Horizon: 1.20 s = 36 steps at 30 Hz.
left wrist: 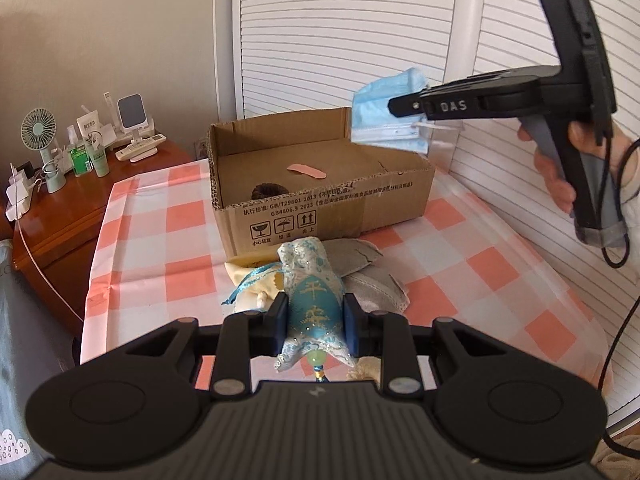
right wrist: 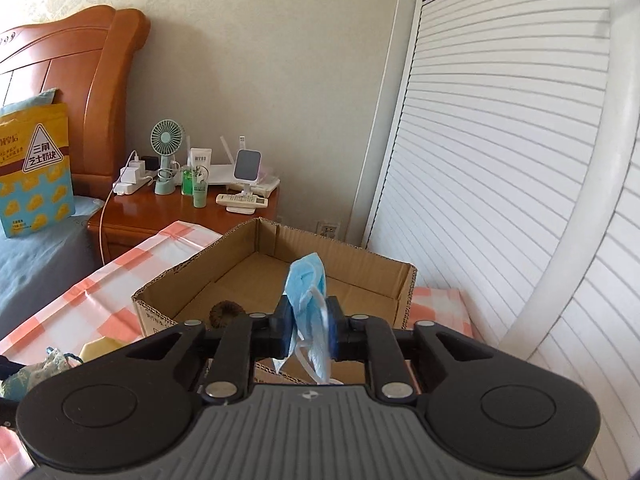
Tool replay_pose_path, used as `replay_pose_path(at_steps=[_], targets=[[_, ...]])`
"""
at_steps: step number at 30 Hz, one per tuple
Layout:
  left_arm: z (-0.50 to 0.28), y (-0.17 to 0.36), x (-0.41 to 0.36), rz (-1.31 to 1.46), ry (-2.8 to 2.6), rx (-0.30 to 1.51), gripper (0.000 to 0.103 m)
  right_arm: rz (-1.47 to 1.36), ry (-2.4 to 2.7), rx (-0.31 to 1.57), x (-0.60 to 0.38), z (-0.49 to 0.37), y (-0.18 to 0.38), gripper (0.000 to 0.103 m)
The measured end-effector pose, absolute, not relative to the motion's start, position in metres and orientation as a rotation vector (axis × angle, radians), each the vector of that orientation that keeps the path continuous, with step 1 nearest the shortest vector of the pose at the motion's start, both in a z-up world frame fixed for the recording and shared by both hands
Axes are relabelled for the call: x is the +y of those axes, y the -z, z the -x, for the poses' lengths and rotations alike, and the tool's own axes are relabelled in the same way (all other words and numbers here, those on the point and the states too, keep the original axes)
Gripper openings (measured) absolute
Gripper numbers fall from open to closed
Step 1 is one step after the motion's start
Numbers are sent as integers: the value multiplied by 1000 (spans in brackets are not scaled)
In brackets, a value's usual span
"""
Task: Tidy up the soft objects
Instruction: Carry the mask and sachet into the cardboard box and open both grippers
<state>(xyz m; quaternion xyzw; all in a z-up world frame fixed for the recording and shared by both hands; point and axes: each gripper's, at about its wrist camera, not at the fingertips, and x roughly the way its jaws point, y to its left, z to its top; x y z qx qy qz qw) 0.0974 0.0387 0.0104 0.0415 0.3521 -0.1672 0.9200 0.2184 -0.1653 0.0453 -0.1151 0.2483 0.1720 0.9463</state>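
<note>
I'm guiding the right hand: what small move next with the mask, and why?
Probably ease the right gripper down a little, then open it: it is shut on the blue mask, which hangs above the open cardboard box, so it should drop inside.

Both hand-held grippers clamped: left (left wrist: 315,316) low; right (right wrist: 311,326) raised

My left gripper (left wrist: 315,314) pinches a blue embroidered sachet (left wrist: 312,300) between its pads, just above a small pile of soft pouches: a cream one (left wrist: 252,276) to its left and a grey one (left wrist: 368,276) to its right, on the pink-checked cloth (left wrist: 460,264). Beyond them stands an open cardboard box (left wrist: 320,204) holding a dark scrunchie (left wrist: 269,191) and a pink strip (left wrist: 307,171). Above the box's right corner, my right gripper (left wrist: 404,114) clamps a folded blue face mask (left wrist: 384,116).
</note>
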Motion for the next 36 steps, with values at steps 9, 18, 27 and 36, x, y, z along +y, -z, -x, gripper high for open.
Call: replay_pose_path(at_steps=[9,18,27,36], targets=[[-118,-24,40,-109,345,724,26,216,-340,542,-164,-207,-26,81],[-141,-47,27,-149,362,694,26,172,-332,552,-180,-172,-18,102],[-203,-75,10,-183,364,669,26,48,-324,592,-195,-146,-5,103],[-295,-68,-18,-255,305,703,27,27,-290,636,-201,-141,8,103]])
